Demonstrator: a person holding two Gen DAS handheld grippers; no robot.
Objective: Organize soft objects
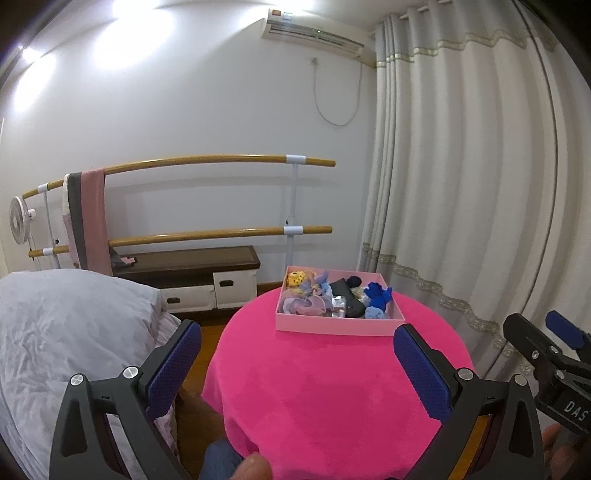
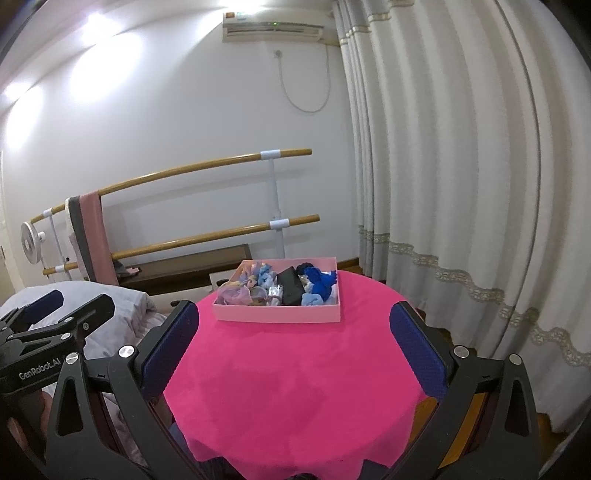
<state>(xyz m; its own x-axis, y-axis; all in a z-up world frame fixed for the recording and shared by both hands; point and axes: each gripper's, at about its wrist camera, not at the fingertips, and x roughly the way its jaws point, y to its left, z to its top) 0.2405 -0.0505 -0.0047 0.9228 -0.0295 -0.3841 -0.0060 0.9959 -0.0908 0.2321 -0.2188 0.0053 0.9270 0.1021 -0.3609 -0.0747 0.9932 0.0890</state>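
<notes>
White walls and tall cream curtains (image 1: pixel 461 184) close in a small room, where a round table under a bright pink cloth (image 1: pixel 332 387) fills the foreground.

Both tools hang low over the near edge of that cloth. The left gripper (image 1: pixel 297 363) has its blue-padded jaws spread wide with nothing between them, only pink fabric showing in the gap. The right gripper (image 2: pixel 293 343) is likewise splayed apart and empty; from the left wrist view its black frame shows at the right edge, and from the right wrist view the left tool's frame shows at the lower left. Neither touches anything on the table. A fingertip (image 1: pixel 255 467) of the person shows at the bottom edge of the left wrist view.

Farther out, toward the far side of the table, sits a shallow pink box (image 2: pixel 277 314). Inside it lies a jumble of soft items: a lilac scrunchie (image 2: pixel 236 294) at the near left, pale blue scrunchies (image 2: pixel 265 276) behind it, a yellow spotted piece (image 1: pixel 296 278) in the far left corner, a black pouch (image 2: pixel 290 290) across the middle, and a royal blue fabric bundle (image 2: pixel 321 280) on the right. Something shiny and clear (image 1: pixel 338 304) lies beside the pouch; what it is cannot be made out.

Beyond the table, wooden ballet bars (image 1: pixel 207 162) run along the wall with a pink and grey cloth (image 1: pixel 92 218) draped over them, above a low dark bench (image 1: pixel 188 260). A grey-covered bed (image 1: pixel 66 332) lies to the left, and an air conditioner (image 1: pixel 314 33) hangs high on the wall.
</notes>
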